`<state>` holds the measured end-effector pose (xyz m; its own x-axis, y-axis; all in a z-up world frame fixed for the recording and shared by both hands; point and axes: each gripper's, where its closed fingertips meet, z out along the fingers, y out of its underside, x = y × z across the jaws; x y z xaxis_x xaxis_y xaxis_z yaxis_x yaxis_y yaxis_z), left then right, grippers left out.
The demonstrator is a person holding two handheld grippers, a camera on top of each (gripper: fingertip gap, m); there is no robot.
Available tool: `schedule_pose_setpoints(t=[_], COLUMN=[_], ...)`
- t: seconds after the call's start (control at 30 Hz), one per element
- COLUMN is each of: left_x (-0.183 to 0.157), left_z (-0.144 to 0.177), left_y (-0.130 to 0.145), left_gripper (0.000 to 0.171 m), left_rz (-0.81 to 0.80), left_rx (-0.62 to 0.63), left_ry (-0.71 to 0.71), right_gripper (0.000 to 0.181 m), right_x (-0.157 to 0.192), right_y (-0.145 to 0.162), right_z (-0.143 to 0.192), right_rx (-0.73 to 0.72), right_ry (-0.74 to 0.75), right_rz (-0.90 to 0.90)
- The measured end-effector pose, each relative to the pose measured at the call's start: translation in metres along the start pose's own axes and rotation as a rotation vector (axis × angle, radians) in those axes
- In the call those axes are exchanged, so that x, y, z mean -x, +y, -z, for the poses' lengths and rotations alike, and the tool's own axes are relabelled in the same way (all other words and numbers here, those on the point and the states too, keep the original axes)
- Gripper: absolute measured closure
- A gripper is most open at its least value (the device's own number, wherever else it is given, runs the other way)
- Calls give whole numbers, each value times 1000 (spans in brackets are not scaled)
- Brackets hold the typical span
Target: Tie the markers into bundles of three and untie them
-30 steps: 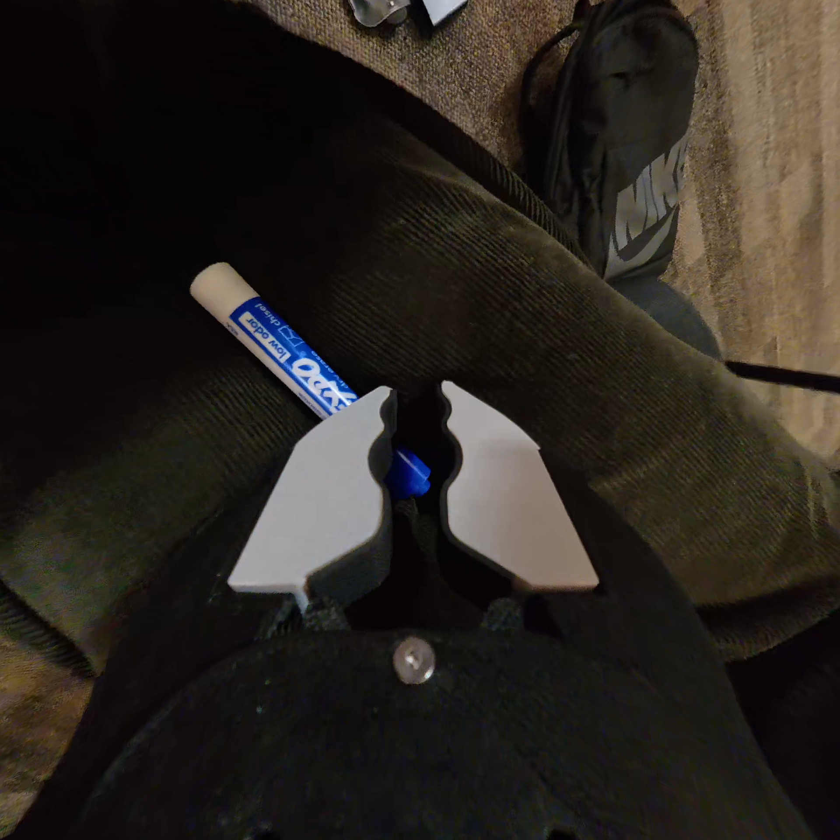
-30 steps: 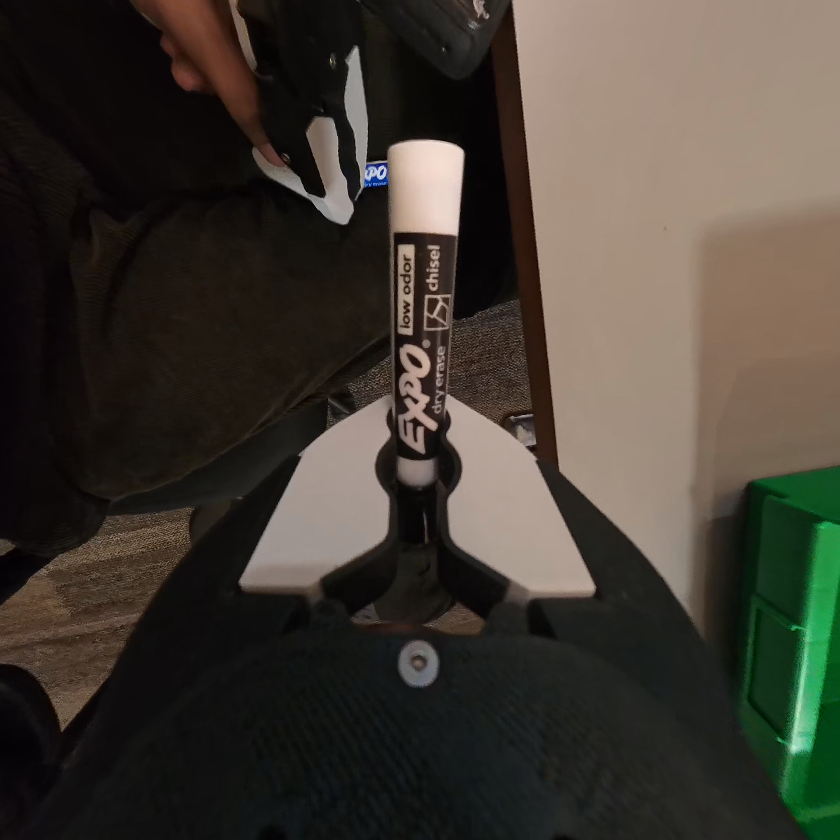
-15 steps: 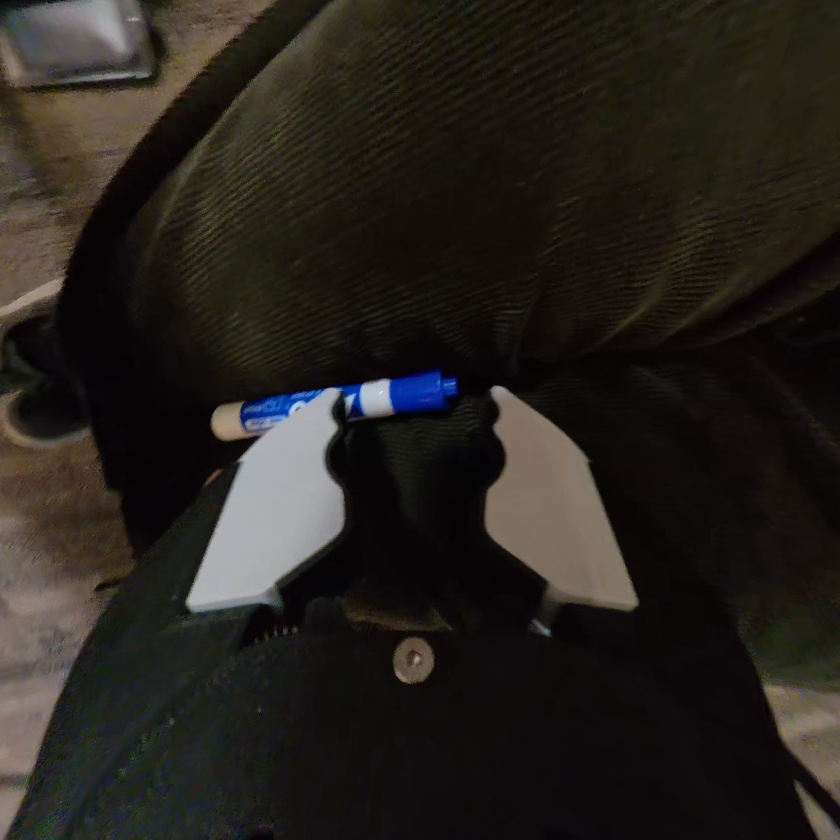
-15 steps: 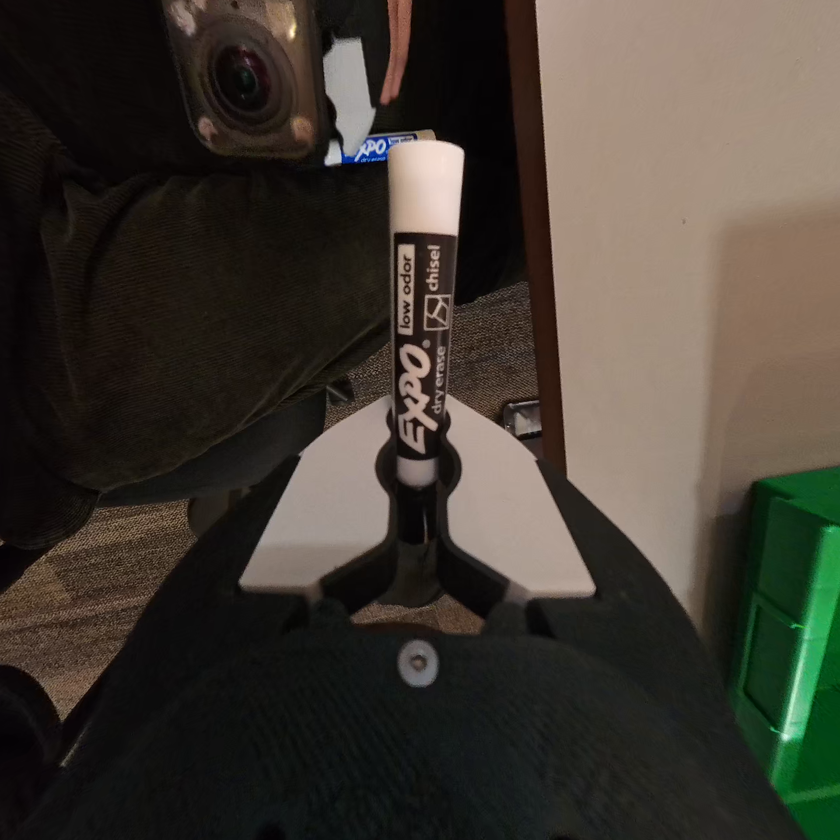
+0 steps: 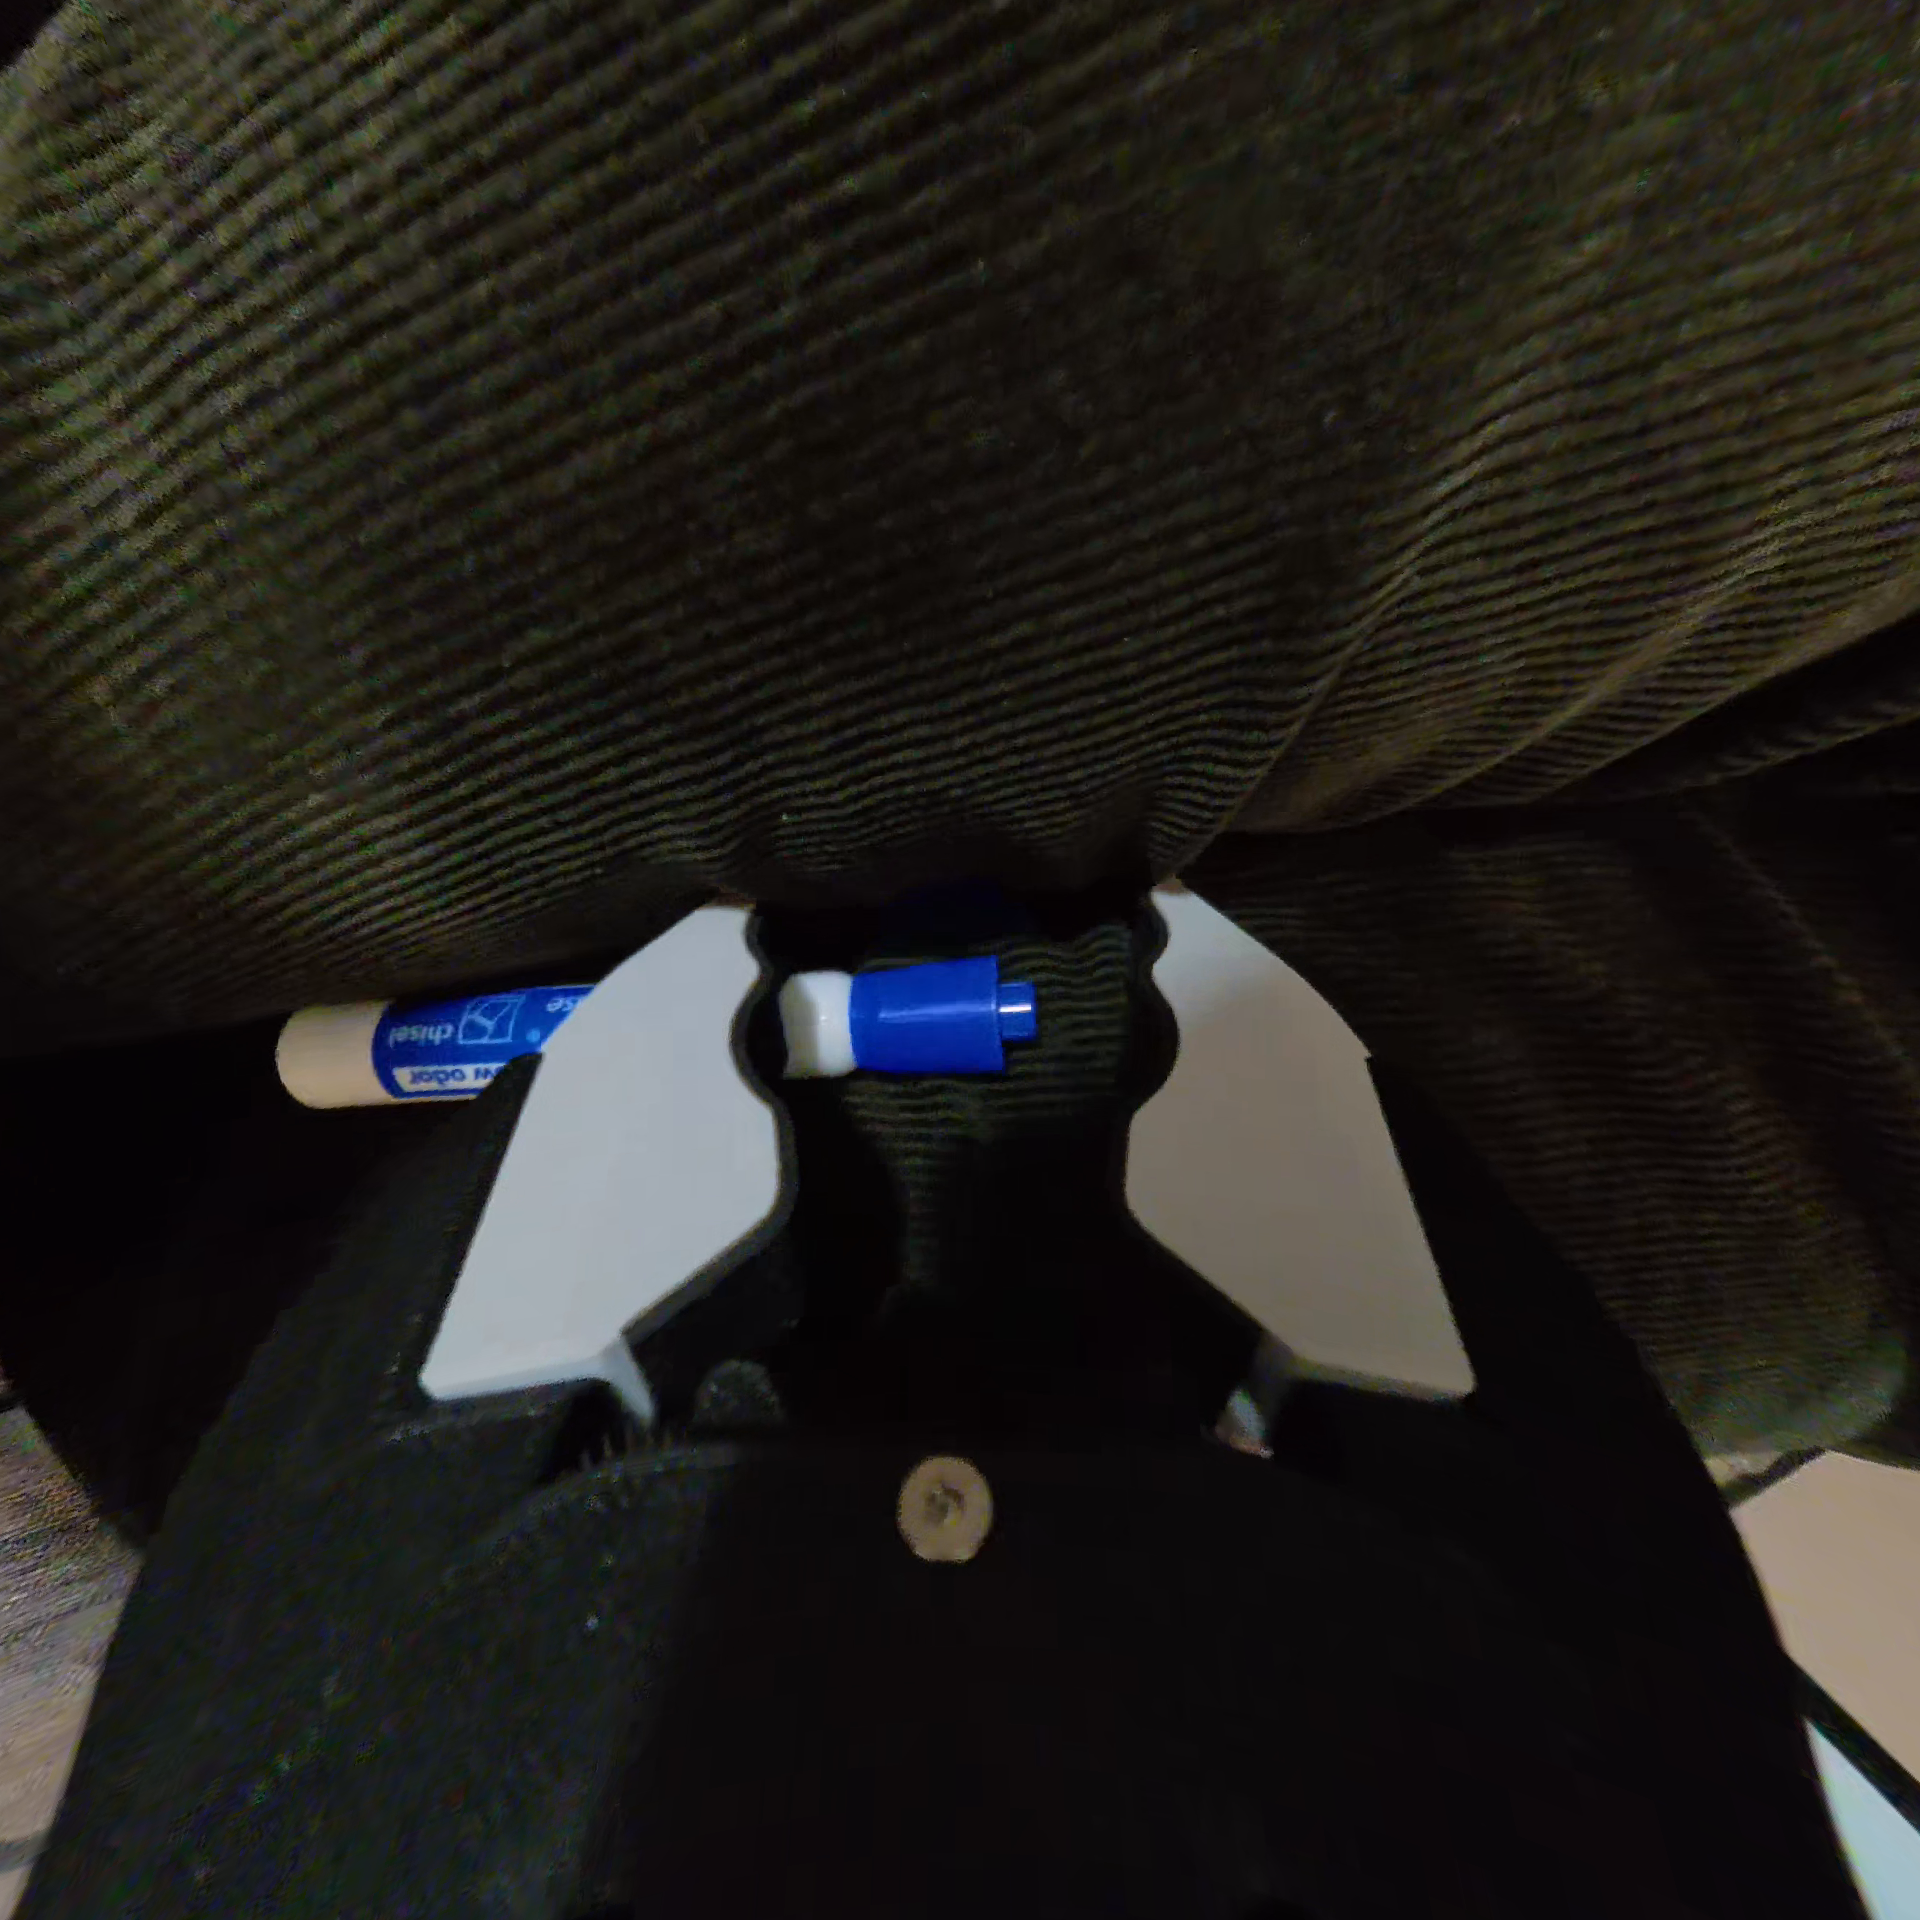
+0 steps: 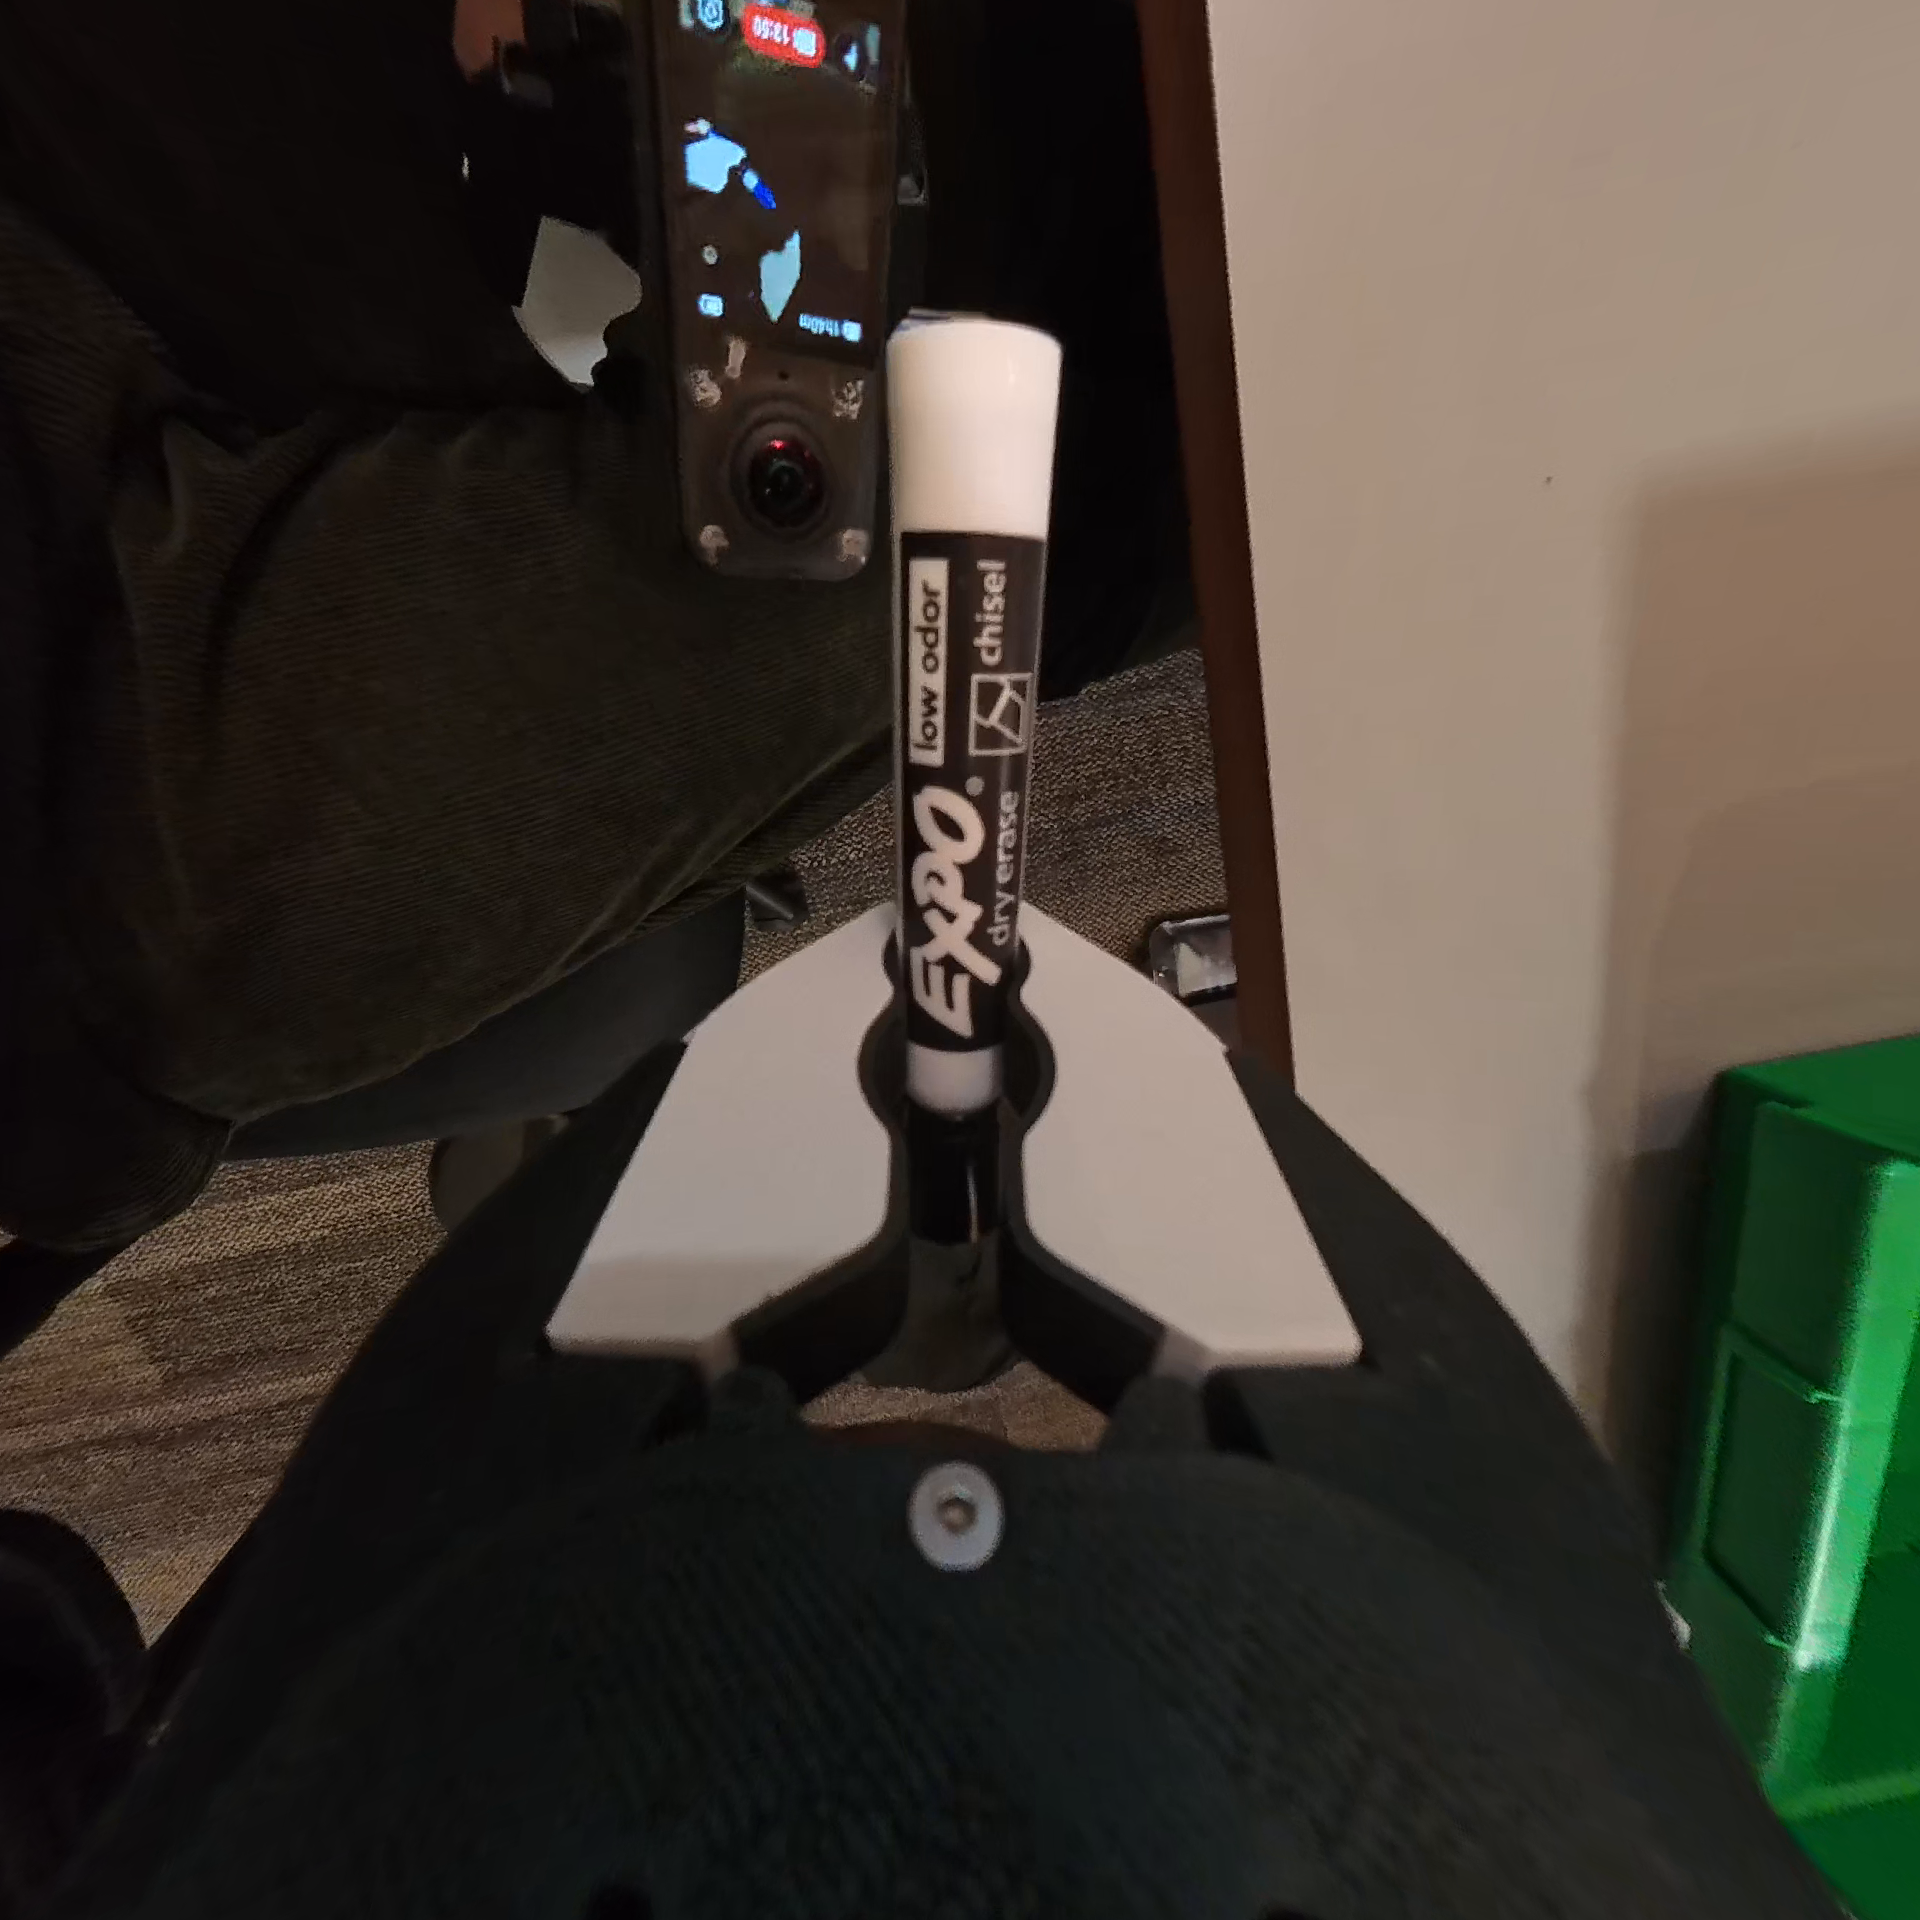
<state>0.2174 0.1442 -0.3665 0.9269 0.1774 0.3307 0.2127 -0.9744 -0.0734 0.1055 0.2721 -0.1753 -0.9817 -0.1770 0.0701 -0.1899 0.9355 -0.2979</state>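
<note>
My left gripper point(image 5: 951, 935) is open, low over a person's dark corduroy trouser legs point(image 5: 935, 416). A blue-capped dry-erase marker point(image 5: 914, 1013) lies crosswise on the fabric in the crease between the legs. Its cap end shows between my fingers, its middle is hidden behind the left finger point(image 5: 634, 1143), and its white tail sticks out to the left. My right gripper point(image 6: 956, 935) is shut on a black dry-erase marker point(image 6: 971, 675), which points straight out along the fingers with its white tail end forward. The left gripper's camera point(image 6: 779, 312) shows beyond it.
A cream panel point(image 6: 1558, 416) with a brown wooden edge point(image 6: 1216, 520) stands on the right. A green plastic box point(image 6: 1829, 1351) sits at the far right. Grey-brown carpet point(image 6: 260, 1351) lies below the legs. The left gripper is farther from the cream panel point(image 6: 1558, 416), some 25 cm, than the right, some 15 cm.
My left gripper has opened and let go of the blue marker, which now lies crosswise on the lap, and has moved closer to the fabric. The right gripper still holds the black marker unmoved.
</note>
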Motion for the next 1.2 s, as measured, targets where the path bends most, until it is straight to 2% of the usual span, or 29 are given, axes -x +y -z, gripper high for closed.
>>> schedule_pose_setpoints(t=[0.13,0.23,0.3,0.5,0.53,0.57,0.63,0.9,1.03,1.2], left_x=[-10,-17,-18,-14,-8,-6,-1,25,26,25], left_z=[4,8,10,14,17,19,26,38,40,42], left_y=[-1,0,3,6,7,8,9,32,31,30], left_gripper=[124,143,150,145,155,154,162,162,162,162], left_rz=[-19,-45,-33,165,232,283,357,559,651,669], left_rx=[14,7,5,-71,-86,-104,-152,-188,-260,-290], left_ry=[5,-34,-77,-112,-145,-145,-168,-292,-232,-185], right_gripper=[167,167,167,167,167,168,167,167,167,167], right_x=[0,0,1,2,2,2,3,2,2,2], right_y=[-3,-5,-5,-5,-6,-6,-7,-4,-4,-4], right_z=[6,10,11,9,9,10,10,8,7,7], right_rx=[-11,-18,-16,-3,-3,-4,-5,0,1,2], right_ry=[13,24,28,28,28,28,29,23,22,22], right_rz=[5,8,9,15,17,19,20,14,13,14])
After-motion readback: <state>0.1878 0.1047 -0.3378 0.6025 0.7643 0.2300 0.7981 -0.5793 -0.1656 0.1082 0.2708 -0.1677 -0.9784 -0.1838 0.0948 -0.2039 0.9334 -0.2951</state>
